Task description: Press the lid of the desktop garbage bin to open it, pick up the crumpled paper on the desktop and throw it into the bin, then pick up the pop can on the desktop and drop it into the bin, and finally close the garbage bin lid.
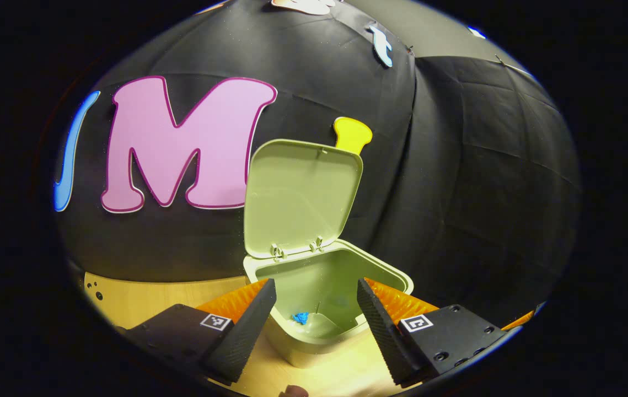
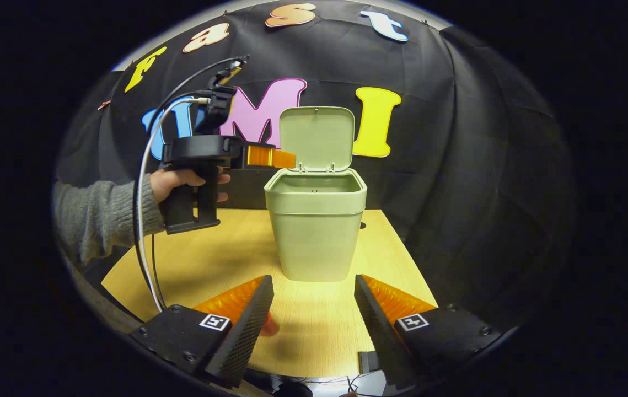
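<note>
The pale green plastic desktop garbage bin (image 2: 315, 231) stood with its hinged lid (image 2: 317, 138) raised upright, near the middle of a light wooden tabletop (image 2: 225, 259), as the left gripper (image 1: 316, 320) hung above the bin's rim with its fingers spread and nothing between them. A small crumpled blue scrap (image 1: 300, 317), probably the paper, lay on the bin's floor; no pop can could be made out on the desk. The right gripper (image 2: 314, 322) hovered low over the near edge of the table, also spread and empty. By this showing the throwing steps looked finished or nearly so, and the next move would call for tipping the lid forward until it closed. Black cloth (image 2: 457, 165) walled the booth behind, and a grey-sleeved hand (image 2: 181, 182) held the left tool.
</note>
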